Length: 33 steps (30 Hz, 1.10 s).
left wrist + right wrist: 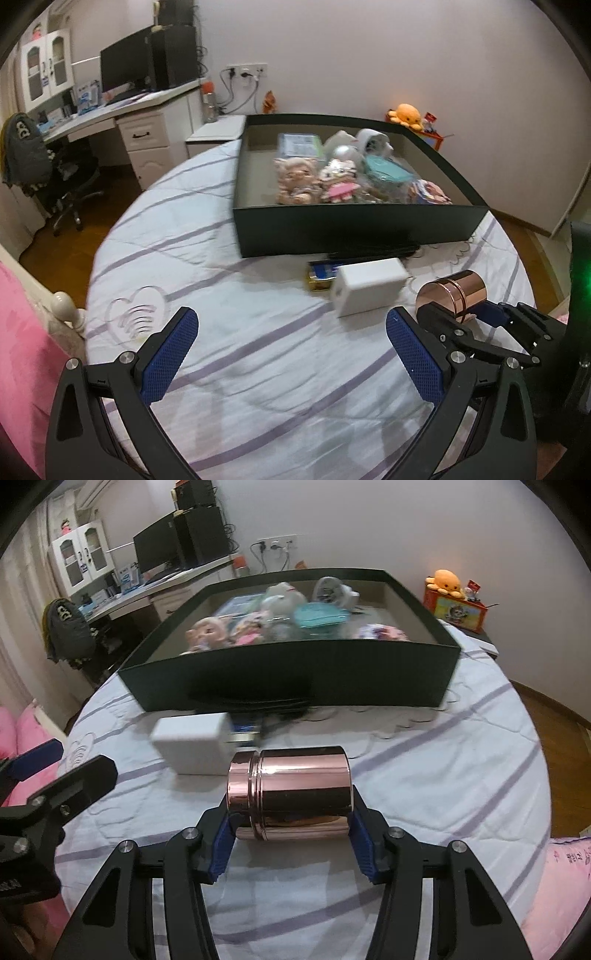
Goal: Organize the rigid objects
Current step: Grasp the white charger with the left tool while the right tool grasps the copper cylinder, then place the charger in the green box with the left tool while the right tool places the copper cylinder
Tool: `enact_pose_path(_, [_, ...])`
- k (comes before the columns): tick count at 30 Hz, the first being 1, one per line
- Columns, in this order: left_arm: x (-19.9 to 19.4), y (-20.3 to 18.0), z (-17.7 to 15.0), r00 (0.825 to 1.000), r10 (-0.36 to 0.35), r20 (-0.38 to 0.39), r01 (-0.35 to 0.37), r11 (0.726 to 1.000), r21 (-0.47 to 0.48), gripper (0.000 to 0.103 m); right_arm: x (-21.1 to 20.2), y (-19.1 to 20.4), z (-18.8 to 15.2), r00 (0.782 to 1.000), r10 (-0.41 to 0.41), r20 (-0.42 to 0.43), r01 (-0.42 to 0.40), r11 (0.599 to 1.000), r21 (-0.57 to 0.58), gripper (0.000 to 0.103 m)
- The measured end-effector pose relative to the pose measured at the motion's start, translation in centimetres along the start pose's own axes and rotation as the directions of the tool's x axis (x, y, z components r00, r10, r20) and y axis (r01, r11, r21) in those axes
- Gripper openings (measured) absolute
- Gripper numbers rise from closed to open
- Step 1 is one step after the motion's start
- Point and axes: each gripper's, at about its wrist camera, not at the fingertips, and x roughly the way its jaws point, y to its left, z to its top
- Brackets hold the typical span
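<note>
Between our right gripper pads: tin, on its side on bed, long way across, clamped end to end. Box straight ahead. Our left gripper wide apart, empty, beside tin.

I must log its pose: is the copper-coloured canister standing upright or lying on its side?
On its side: the canister lies across the bedsheet, its lid end pointing left, with the right hand-held gripper clamped end to end.
</note>
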Motion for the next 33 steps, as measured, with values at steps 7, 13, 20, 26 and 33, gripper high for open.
enact_pose_path(7, [2.3, -2.5, 1.0, 0.999, -0.018, -0.030, 0.018, 1.000, 0.004, 0.103, -0.1, -2.2, 0.3, 0.999, -0.049, 0.019, 0.048, 0.999, 0.007, 0.055])
enact_pose_path(13, [4.7, -4.0, 1.4, 0.999, -0.001, -0.054, 0.001, 1.000, -0.003, 0.100, 0.0, -3.9, 0.5, 0.999, -0.043, 0.026, 0.042, 0.999, 0.033, 0.055])
enact_pose_path(20, [5.5, -3.3, 1.0, 0.994, -0.076, -0.081, 0.073, 0.997, -0.035, 0.053, 0.0, -4.3, 0.5, 0.999, -0.025, 0.029, 0.024, 0.999, 0.046, 0.055])
enact_pose_path(26, [4.4, -2.1, 0.6, 0.994, -0.083, -0.068, 0.080, 0.996, -0.047, 0.053, -0.2, -4.2, 0.5, 0.999, -0.025, 0.031, 0.023, 0.998, 0.054, 0.055])
enact_pose_path(33, [1.6, -0.4, 0.5, 0.996, -0.082, -0.029, 0.080, 0.995, -0.054, 0.053, -1.6, -3.1, 0.8, 0.999, -0.010, 0.046, 0.008, 0.999, 0.045, 0.055])
